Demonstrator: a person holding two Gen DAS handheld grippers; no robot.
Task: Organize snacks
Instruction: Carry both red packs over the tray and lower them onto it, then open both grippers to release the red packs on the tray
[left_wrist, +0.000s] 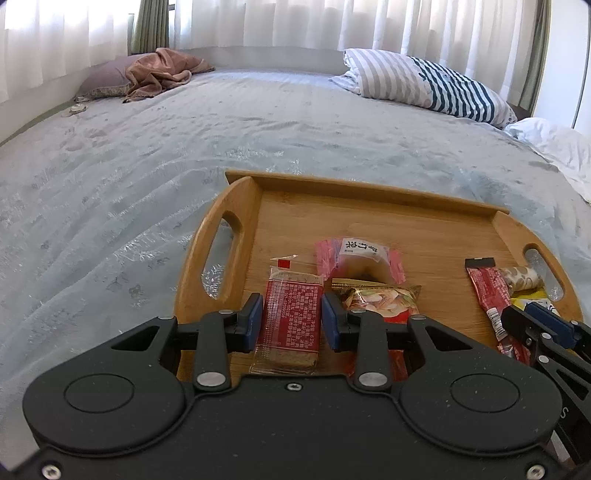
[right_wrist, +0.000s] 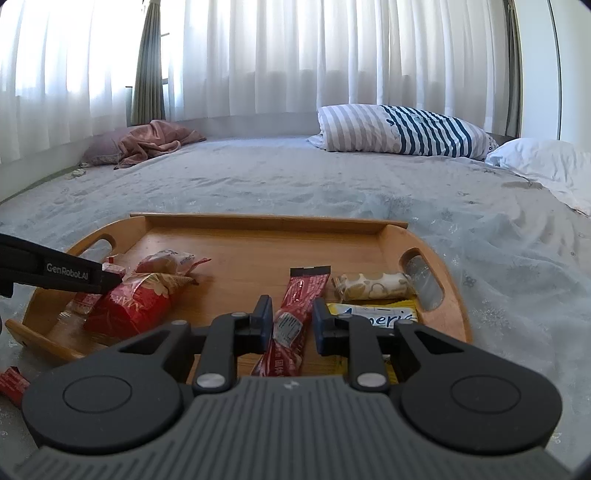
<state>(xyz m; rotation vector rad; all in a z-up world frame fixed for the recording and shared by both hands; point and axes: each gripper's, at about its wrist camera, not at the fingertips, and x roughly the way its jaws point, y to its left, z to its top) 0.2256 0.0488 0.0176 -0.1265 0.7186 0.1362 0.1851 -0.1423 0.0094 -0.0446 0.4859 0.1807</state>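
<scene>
The wooden tray (left_wrist: 229, 206) sits on the bed (left_wrist: 110, 177), its two end walls cut through with handle slots. Inside it lie all the snacks in view but one. Near the left end, a clear-wrapped brown bar with a red label (left_wrist: 291, 314) lies flat on the tray floor, and the left tool (left_wrist: 291, 317) pinches it, a blue pad pressed to each long side. Just beside that bar is a red packet printed with flowers (left_wrist: 376, 299), and behind it a small pink-and-white wrapped sweet (left_wrist: 358, 254).

Toward the right end, a long red stick packet (right_wrist: 295, 317) lies lengthwise; the right tool (right_wrist: 290, 321) is pressed together on it, pads touching both edges. Next to it rests a yellow packet with blue lettering (right_wrist: 373, 314), and just behind that a cream roll with a gold pattern (right_wrist: 373, 286), close to the right handle slot.

One more red packet (right_wrist: 13, 384) lies outside the tray on the bed cover, by its near left corner.

Further off on the bed are a striped pillow (right_wrist: 402, 129), a white pillow (right_wrist: 543, 162) and a crumpled brown cloth (right_wrist: 151, 142), with white curtains (right_wrist: 295, 55) behind.
</scene>
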